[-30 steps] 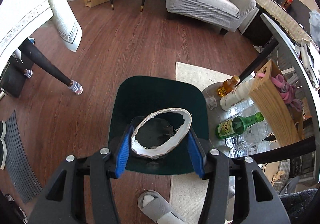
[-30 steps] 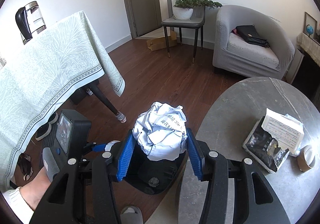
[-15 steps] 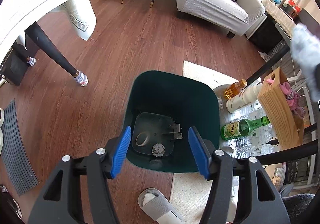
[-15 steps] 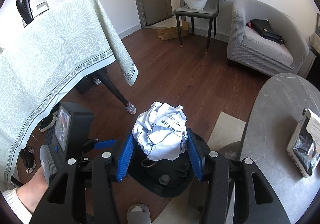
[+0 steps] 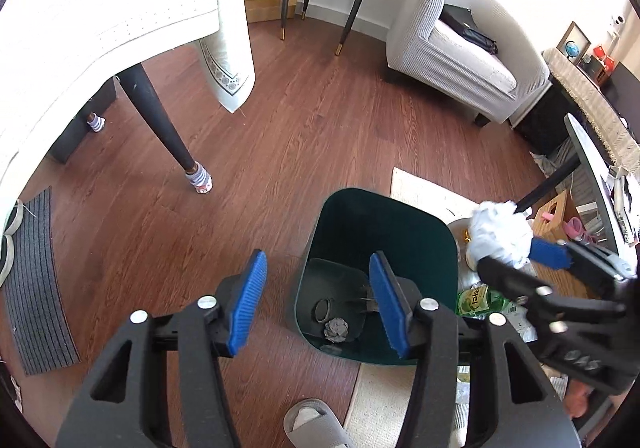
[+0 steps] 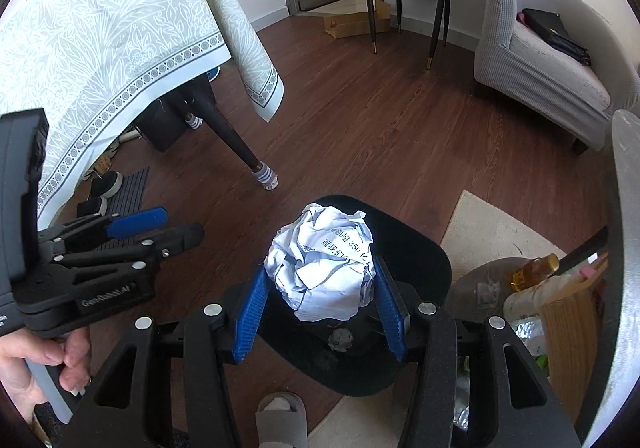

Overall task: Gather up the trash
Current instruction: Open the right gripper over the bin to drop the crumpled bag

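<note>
One piece binned, the next one poised above the dark green trash bin.

The bin, on the wood floor by the rug, now has a ring-shaped scrap and a small grey wad at its bottom. A second ago the left gripper clasped that ring; now it gapes empty, drawn off to the side. The right gripper stays clenched on the crumpled paper ball over the bin mouth, ready to drop.
</note>
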Action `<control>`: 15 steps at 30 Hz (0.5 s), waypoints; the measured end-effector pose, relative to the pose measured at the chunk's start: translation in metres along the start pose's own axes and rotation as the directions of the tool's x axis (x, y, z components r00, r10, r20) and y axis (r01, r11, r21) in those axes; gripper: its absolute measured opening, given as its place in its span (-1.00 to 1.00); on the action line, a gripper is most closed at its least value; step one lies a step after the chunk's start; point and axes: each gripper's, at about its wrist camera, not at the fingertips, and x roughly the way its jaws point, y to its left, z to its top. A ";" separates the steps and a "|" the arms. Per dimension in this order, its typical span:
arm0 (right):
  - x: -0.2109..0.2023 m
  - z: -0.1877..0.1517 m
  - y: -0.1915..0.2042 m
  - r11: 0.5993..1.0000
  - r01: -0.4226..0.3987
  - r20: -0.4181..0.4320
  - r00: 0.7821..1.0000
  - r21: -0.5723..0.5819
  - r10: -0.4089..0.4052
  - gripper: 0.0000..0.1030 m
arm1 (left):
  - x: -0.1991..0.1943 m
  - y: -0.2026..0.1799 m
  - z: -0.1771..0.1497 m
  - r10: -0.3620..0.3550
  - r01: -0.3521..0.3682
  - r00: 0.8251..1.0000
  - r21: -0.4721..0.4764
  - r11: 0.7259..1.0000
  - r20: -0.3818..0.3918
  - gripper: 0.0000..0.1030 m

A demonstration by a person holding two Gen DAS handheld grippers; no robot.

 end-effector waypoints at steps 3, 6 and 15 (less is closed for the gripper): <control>0.015 -0.003 0.002 1.000 0.002 -0.034 0.999 -0.007 -0.003 0.01 | -0.009 -0.003 0.002 -0.017 0.017 1.000 0.013 1.000 0.020 -0.11; 0.030 -0.009 0.001 1.000 0.007 -0.068 0.998 -0.008 -0.008 0.01 | -0.023 -0.010 0.006 -0.045 0.044 0.997 0.021 0.999 0.057 -0.20; 0.063 -0.024 -0.009 0.999 0.050 -0.143 0.988 0.002 -0.049 0.02 | -0.056 -0.034 0.012 -0.088 0.079 0.986 0.063 0.995 0.142 -0.24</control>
